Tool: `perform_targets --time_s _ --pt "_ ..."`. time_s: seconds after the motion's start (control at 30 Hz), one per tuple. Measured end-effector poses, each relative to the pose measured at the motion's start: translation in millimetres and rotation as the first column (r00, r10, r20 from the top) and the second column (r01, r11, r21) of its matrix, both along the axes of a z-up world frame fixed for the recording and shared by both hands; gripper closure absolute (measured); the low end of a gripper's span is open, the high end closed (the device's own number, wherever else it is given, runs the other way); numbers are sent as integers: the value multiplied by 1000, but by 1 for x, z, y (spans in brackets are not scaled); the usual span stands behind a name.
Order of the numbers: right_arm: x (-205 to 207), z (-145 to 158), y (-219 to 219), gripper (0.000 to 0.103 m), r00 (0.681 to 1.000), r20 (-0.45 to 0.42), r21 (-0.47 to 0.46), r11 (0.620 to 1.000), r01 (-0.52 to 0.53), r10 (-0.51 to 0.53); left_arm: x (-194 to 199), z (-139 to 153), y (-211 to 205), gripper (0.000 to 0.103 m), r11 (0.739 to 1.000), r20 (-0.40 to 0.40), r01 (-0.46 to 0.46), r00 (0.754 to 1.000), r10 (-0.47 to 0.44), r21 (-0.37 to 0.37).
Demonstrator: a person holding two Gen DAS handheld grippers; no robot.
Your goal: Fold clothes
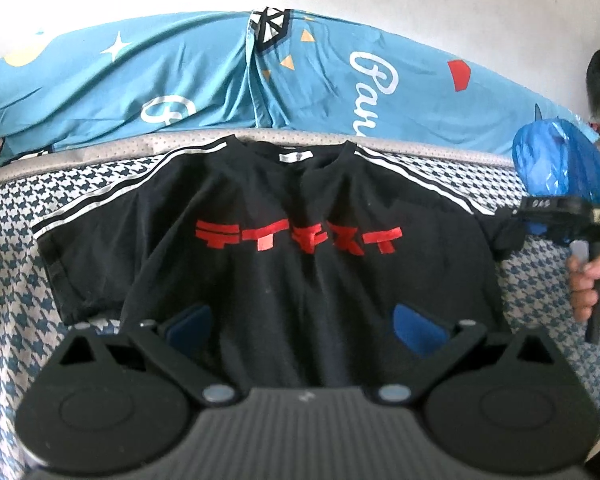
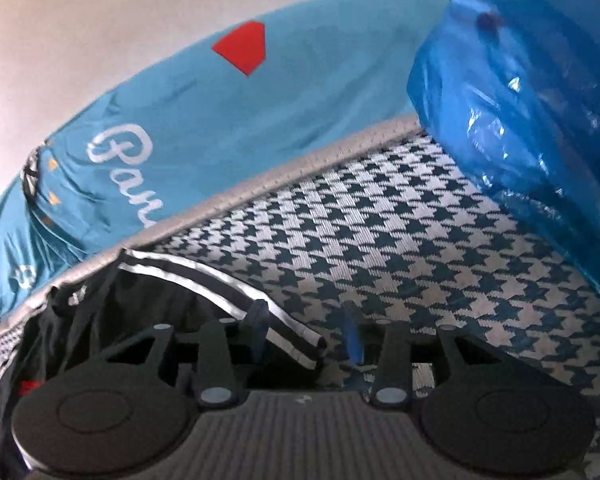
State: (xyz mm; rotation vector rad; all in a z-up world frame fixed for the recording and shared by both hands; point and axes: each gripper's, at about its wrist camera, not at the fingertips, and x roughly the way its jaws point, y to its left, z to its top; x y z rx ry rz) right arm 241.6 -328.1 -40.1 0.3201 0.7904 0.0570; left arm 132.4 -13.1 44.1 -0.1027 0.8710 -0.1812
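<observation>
Houndstooth mat (image 2: pixel 400 216), teal printed sheet (image 1: pixel 204 76), blue plastic bag (image 2: pixel 532 100) at rt.

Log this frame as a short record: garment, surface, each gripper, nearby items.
garment: black T-shirt, spread flat, front up, collar away from camera
surface: houndstooth mat
left gripper: open, over the shirt's lower part
right gripper: open, jaws astride the striped sleeve end, not pressing
nearby: blue plastic bag at the mat's far right; blue sheet beyond the collar
</observation>
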Motion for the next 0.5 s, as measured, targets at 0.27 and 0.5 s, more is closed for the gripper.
perform_targets --time_s 0.27,0.5 --pt "7 -9 13 76 1000 7 -24 999 -24 24 4 -4 11 1 998 -13 -50 999 49 -24" --pt "10 3 19 95 998 66 -46 999 3 0 5 -12 13 1 997 -20 -76 997 76 -10"
